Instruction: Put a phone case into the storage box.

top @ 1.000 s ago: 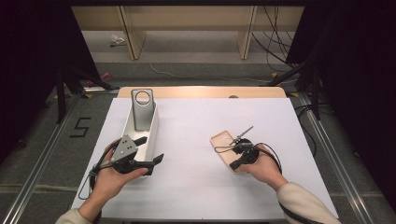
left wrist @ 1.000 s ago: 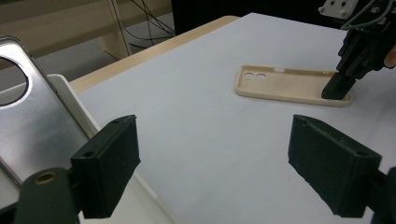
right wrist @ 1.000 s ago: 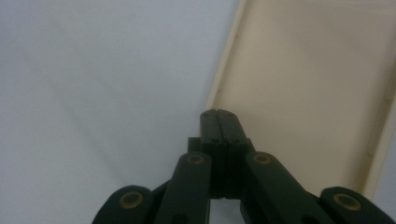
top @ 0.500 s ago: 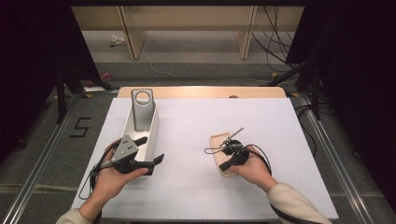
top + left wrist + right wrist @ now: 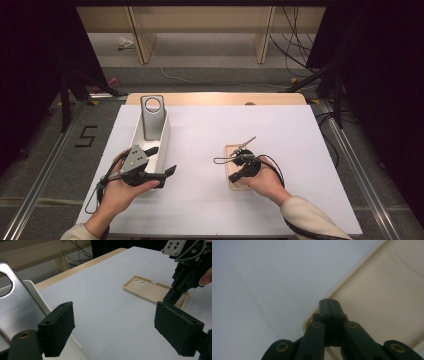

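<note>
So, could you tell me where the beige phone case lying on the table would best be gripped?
Probably by one long raised rim. The beige phone case lies flat, open side up, so its thin side wall is the only part that stands up for pads to pinch. The right gripper, jaws shut, sits at its near end; opened and coming from above, one pad inside the wall and one outside should hold it.

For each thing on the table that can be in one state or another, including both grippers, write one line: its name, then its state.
Beige phone case: lying flat, hollow side up, empty.
Silver phone: back up, leaning tilted in the white tray.
White tray: open-topped, holding the phone.
Left gripper: jaws open, nothing between them.
Right gripper: jaws shut, empty, tips at the rim of the case's near end.
</note>
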